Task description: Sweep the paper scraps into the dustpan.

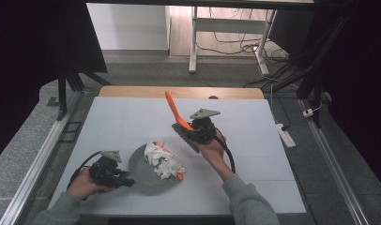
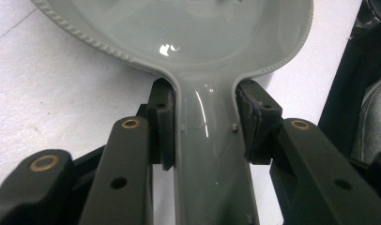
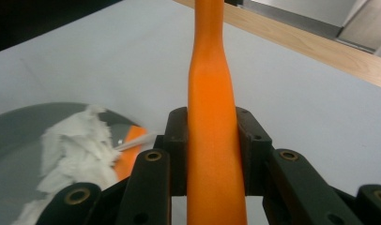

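We hold the grey glossy plastic dustpan-shaped dish (image 2: pixel 212 154) by its handle with the left gripper (image 2: pixel 205 126); both pads (image 2: pixel 163 123) press against the handle's sides, just behind where it flares into the round pan with the beaded rim. The pan rests on the pale grey table (image 1: pixel 254 131), apart from the other gripper.

The right gripper (image 3: pixel 212 150) pinches the long orange plastic brush handle (image 3: pixel 211 117), which runs up between the fingers (image 3: pixel 176 140) and well past them. From the high view, the brush head hangs below that gripper, off the table.

Shredded white paper scraps (image 1: pixel 164 161) lie heaped in the pan, forward of the left fingertips, with an orange piece (image 1: pixel 180 176) at the heap's edge.

Risks, as we judge them:
- The dustpan handle is smooth and tapered; a sideways push from the brush could twist it in the pads.
- Light scraps near the rim could spill if the pan tips or is jolted.
- The brush is gripped at one narrow spot; pressing the bristles down may pivot it between the fingers.
- A brisk stroke could flick paper over the far rim.
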A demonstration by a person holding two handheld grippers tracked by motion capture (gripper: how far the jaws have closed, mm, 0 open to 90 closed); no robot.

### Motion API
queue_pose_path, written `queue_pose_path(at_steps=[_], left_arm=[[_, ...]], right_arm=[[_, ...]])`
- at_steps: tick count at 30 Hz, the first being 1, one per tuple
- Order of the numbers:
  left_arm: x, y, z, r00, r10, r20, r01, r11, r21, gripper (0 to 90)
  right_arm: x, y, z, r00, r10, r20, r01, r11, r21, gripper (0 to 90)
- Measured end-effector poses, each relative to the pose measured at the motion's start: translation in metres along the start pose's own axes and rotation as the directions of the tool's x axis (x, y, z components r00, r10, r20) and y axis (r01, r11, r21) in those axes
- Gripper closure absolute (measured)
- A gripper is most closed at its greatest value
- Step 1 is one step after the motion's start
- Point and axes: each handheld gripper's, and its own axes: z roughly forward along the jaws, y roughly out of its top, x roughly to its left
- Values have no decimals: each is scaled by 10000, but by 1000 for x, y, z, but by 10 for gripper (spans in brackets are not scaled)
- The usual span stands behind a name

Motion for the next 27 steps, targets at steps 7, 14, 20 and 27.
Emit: queue_pose_path(at_steps=[7,14,20,27], left_arm=[[0,0,0,10000,-6,-6,6,10000,-4,611],[0,0,0,10000,-14,9,14,10000,-8,612],[0,1,1,10000,-21,5,21,10000,-4,611],[-1,1,1,10000,-12,27,12,10000,2,611]], right_arm=[[-20,-8,20,9977,154,653,-185,9987,476,701],[-28,-12,36,9954,330,904,-403,9959,811,701],[-22,-9,42,9970,96,769,-176,9945,1036,702],[-13,-7,46,9977,-185,659,107,9930,1174,702]])
